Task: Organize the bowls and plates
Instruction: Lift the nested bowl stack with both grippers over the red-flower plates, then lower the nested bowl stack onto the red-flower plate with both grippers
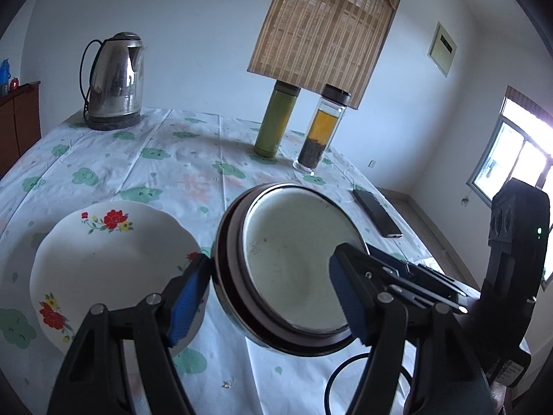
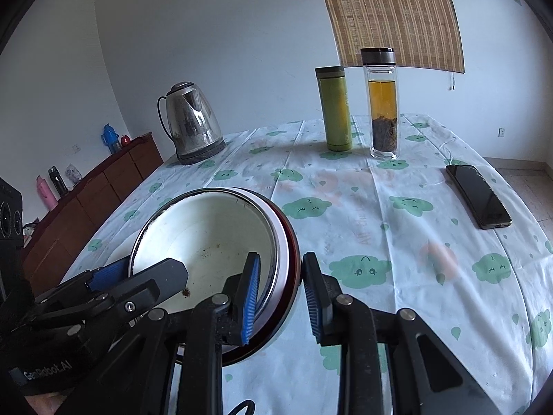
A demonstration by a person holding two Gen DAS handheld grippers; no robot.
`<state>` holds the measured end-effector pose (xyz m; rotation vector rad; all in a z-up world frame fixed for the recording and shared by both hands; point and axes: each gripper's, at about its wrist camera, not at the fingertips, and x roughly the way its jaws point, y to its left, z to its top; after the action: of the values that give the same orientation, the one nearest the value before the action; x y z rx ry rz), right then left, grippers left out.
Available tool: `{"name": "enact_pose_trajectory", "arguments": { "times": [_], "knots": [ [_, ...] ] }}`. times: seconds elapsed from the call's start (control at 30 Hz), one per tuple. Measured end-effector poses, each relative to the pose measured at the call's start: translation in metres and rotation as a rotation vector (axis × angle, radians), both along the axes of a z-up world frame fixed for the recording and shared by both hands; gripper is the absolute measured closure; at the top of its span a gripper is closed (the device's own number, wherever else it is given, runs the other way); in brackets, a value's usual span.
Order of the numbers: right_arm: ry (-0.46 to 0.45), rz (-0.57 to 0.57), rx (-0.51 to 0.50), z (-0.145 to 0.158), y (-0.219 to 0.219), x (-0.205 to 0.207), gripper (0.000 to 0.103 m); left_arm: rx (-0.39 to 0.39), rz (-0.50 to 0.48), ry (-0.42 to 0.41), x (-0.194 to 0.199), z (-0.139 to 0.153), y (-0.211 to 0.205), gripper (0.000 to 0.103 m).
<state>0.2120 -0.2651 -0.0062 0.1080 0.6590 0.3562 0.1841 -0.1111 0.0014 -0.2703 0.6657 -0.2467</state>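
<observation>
Left wrist view: the left gripper (image 1: 269,297) is spread wide around the bowl (image 1: 293,266), one pad at its outer rim, the other inside; whether it grips, I cannot tell. A floral plate (image 1: 103,276) lies just left.

Right wrist view: the right gripper (image 2: 281,297) straddles the bowl's near rim with a gap. Beyond stand a kettle (image 2: 191,124), green flask (image 2: 335,107), tea bottle (image 2: 382,103) and phone (image 2: 478,195).
</observation>
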Motion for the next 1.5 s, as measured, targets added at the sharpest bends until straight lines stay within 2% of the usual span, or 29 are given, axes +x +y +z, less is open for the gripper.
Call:
{"name": "enact_pose_trajectory", "arguments": {
  "times": [0.83,1.5],
  "knots": [
    [0.006,0.130,-0.011,0.013,0.084,0.009,0.075,0.016,0.120,-0.031,-0.014,0.013,0.079,0.033],
    [0.047,0.174,-0.034,0.001,0.127,0.016,0.076,0.001,0.159,0.004,-0.010,0.000,0.119,0.033]
  ]
}}
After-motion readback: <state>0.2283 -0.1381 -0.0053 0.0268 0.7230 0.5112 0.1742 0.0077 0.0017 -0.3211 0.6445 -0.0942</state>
